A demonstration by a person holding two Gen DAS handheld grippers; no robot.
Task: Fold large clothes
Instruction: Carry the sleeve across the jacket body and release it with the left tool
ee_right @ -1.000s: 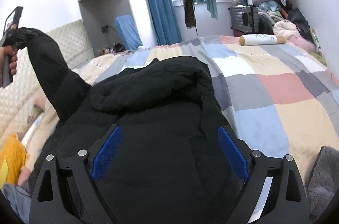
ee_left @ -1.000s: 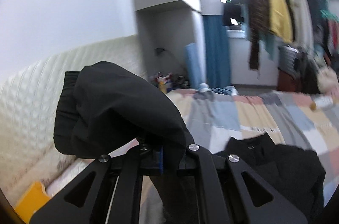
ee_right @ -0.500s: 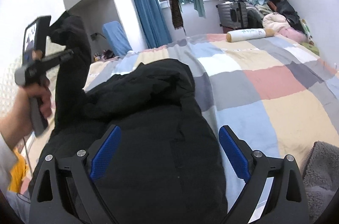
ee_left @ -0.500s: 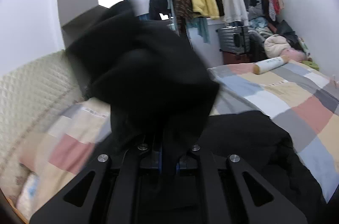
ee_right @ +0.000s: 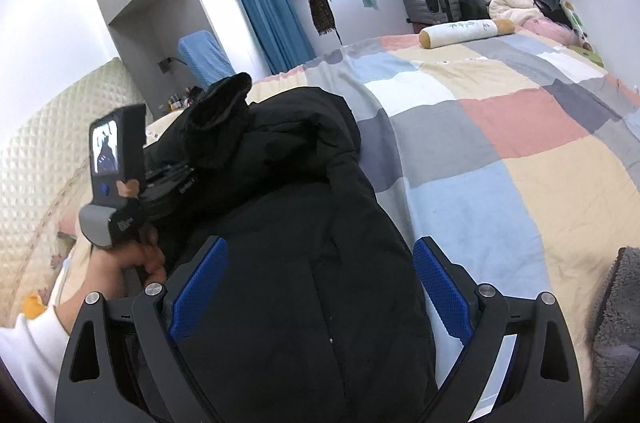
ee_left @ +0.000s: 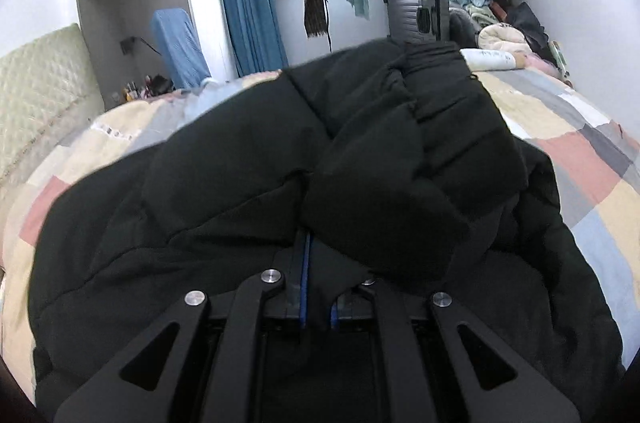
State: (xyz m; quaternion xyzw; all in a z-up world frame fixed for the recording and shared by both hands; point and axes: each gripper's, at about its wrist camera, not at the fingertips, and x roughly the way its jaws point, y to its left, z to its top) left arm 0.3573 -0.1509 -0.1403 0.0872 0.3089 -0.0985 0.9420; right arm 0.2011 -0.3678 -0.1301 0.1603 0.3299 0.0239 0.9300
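A: Where does the black jacket (ee_right: pixel 288 223) lie?

B: Spread on the patchwork quilt (ee_right: pixel 520 159), on the side nearer the padded headboard (ee_right: pixel 36 143). Its sleeve (ee_left: pixel 400 159) is lifted and folded over the jacket's body.

A: Left gripper (ee_left: pixel 318 303)?

B: Fingers nearly together, black sleeve cloth pinched between the blue pads. In the right wrist view the person's hand (ee_right: pixel 124 263) holds this gripper at the jacket's headboard side.

A: Right gripper (ee_right: pixel 320 287)?

B: Jaws spread wide, nothing between them; it hangs over the jacket's body. A bolster pillow (ee_right: pixel 464 33) lies on the quilt, well apart from the jacket.
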